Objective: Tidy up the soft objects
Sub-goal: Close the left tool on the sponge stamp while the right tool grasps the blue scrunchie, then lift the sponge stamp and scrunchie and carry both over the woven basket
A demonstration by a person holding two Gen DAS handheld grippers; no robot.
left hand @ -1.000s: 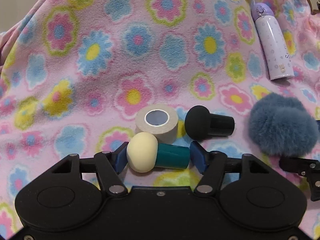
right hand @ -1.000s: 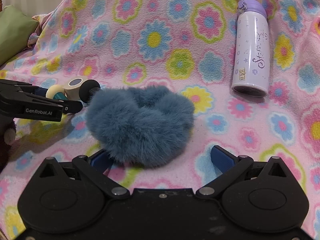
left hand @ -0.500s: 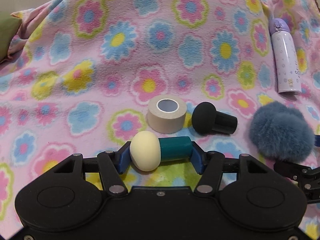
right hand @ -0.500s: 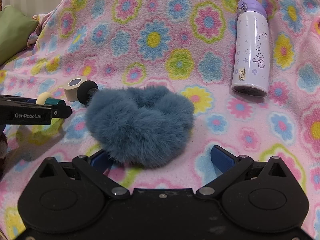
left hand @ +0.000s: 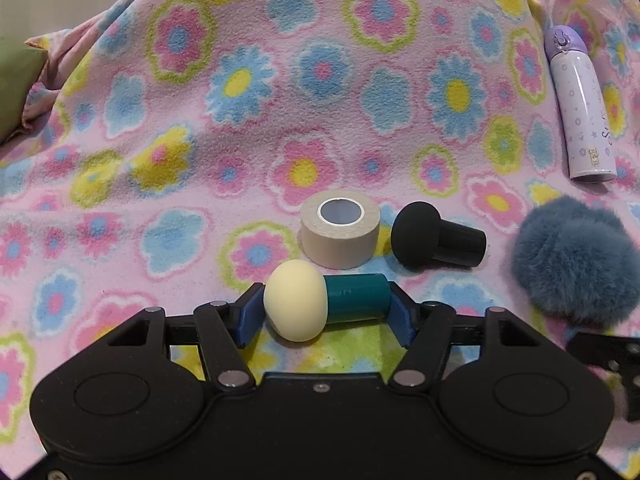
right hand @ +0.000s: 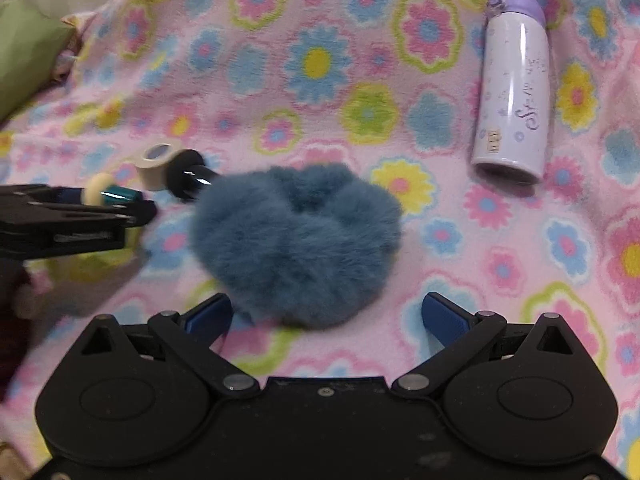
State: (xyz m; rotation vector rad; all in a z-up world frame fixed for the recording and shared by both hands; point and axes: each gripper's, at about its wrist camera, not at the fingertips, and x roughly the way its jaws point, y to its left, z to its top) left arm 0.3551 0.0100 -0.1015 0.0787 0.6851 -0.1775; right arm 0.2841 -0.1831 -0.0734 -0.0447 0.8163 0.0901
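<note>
Between the blue pads of our left gripper (left hand: 326, 312) lies a makeup sponge (left hand: 326, 304) with a cream dome head and a teal handle, set crosswise. The jaws are opening; the pad on the handle's end looks to be touching it, and the other pad is at the cream head, though we cannot tell whether it still presses. The sponge sits low over the flowered fleece blanket (left hand: 200, 140).

Just beyond it stands a beige tape roll (left hand: 340, 236) on its flat side, and just beside that, to the right, a black sponge (left hand: 436, 240) lies on its side, handle pointing right.

Our right gripper (right hand: 326, 316) is spread wide, its pads well apart and gripping nothing. The blue fluffy scrunchie (right hand: 296, 240) rests on the blanket just ahead of it, its near edge between the fingertips and close to the left pad. Further off to the right, a lavender bottle (right hand: 512, 92) lies on the blanket, cap pointing away. A green cushion (right hand: 24, 52) shows at the far left edge.
</note>
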